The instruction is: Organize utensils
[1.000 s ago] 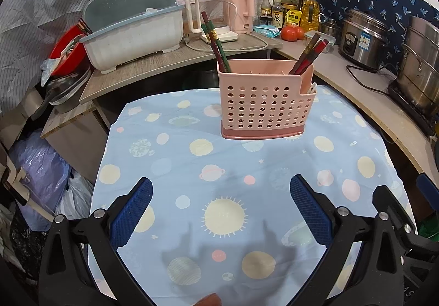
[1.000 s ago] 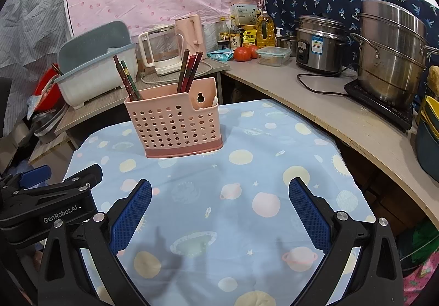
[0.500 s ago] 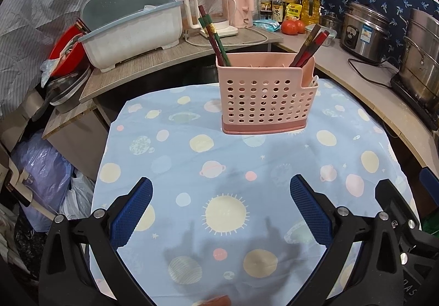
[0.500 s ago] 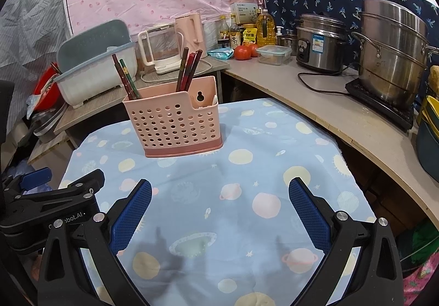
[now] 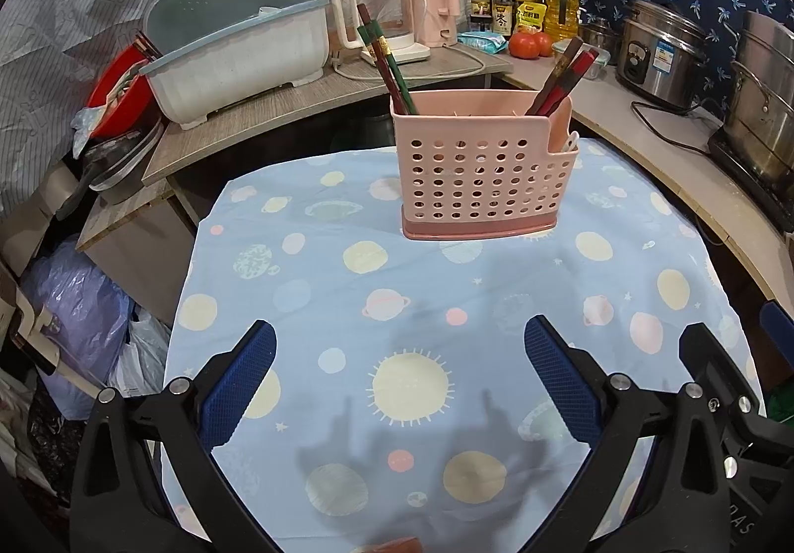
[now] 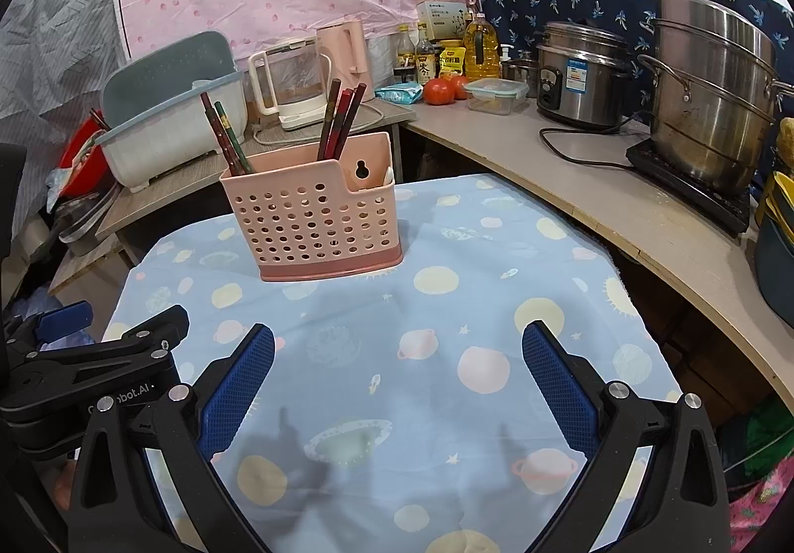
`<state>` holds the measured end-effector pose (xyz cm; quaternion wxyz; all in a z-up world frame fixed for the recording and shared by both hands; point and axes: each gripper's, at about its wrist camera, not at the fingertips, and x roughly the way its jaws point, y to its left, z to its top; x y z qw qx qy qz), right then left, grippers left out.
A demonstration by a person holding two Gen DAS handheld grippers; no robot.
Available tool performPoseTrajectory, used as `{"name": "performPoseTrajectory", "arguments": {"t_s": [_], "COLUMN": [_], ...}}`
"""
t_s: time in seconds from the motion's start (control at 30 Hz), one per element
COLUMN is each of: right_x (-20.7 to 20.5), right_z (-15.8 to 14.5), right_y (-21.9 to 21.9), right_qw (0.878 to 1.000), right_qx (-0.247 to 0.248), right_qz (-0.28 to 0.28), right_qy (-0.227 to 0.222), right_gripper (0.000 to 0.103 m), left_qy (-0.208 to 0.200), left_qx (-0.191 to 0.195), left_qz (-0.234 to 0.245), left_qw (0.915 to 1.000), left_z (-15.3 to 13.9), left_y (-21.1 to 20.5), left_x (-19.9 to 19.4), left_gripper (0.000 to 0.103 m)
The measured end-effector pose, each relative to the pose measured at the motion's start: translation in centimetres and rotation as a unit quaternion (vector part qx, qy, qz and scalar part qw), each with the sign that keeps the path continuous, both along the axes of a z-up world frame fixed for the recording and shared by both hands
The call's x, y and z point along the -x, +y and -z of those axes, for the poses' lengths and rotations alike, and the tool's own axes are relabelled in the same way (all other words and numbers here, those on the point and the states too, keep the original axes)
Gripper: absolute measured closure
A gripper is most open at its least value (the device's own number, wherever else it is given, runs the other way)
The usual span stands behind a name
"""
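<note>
A pink perforated utensil holder (image 5: 484,175) (image 6: 312,218) stands upright on the blue planet-print tablecloth (image 5: 427,305) (image 6: 446,305). Dark red and green chopsticks (image 5: 384,56) (image 6: 226,138) lean out of its left section. More red-brown chopsticks (image 5: 563,74) (image 6: 342,118) stick up from its right section, and a white utensil tip (image 5: 570,141) shows in the small side pocket. My left gripper (image 5: 399,372) hangs open above the near cloth, nothing between its blue pads. My right gripper (image 6: 397,372) is open and empty too, beside the left one.
A grey-blue dish drainer (image 5: 238,41) sits on the back shelf with a glass kettle (image 5: 382,22) and pink kettle (image 5: 431,2). Along the right counter stand bottles, tomatoes (image 6: 439,91), a rice cooker (image 6: 580,74) with its cord, and a steel steamer pot (image 6: 709,91). Bags (image 5: 74,319) lie at left.
Both grippers have drawn back slightly, and the left view has tilted so the holder sits lower in the frame. Both stay open and empty. The holder has not moved.
</note>
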<state>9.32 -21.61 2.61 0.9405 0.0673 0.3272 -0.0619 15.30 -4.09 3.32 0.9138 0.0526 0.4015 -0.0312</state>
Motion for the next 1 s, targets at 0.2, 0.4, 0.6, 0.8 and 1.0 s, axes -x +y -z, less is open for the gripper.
{"name": "performPoseTrajectory", "arguments": {"t_s": [0.2, 0.4, 0.6, 0.8, 1.0], "right_x": [0.0, 0.0, 0.08, 0.1, 0.24], "right_z": [0.05, 0.17, 0.16, 0.19, 0.16], "right_y": [0.02, -0.02, 0.03, -0.06, 0.01], "right_qw": [1.0, 1.0, 1.0, 1.0, 1.0], "right_qx": [-0.001, -0.001, 0.0, 0.0, 0.0], "right_qz": [0.0, 0.0, 0.0, 0.0, 0.0], "right_qy": [0.0, -0.001, -0.002, -0.001, -0.002], "right_gripper": [0.006, 0.006, 0.006, 0.006, 0.006], "left_qy": [-0.002, -0.004, -0.013, -0.014, -0.014], "left_qx": [-0.002, -0.003, -0.007, -0.009, -0.012], "left_qz": [0.0, 0.0, -0.005, -0.006, -0.006], "left_qw": [1.0, 1.0, 0.9999, 0.9998, 0.9998], "left_z": [0.04, -0.03, -0.36, -0.37, -0.34], "left_y": [0.03, -0.02, -0.11, -0.12, -0.06], "left_x": [0.0, -0.04, 0.15, 0.23, 0.32], "left_gripper": [0.007, 0.007, 0.007, 0.007, 0.007]}}
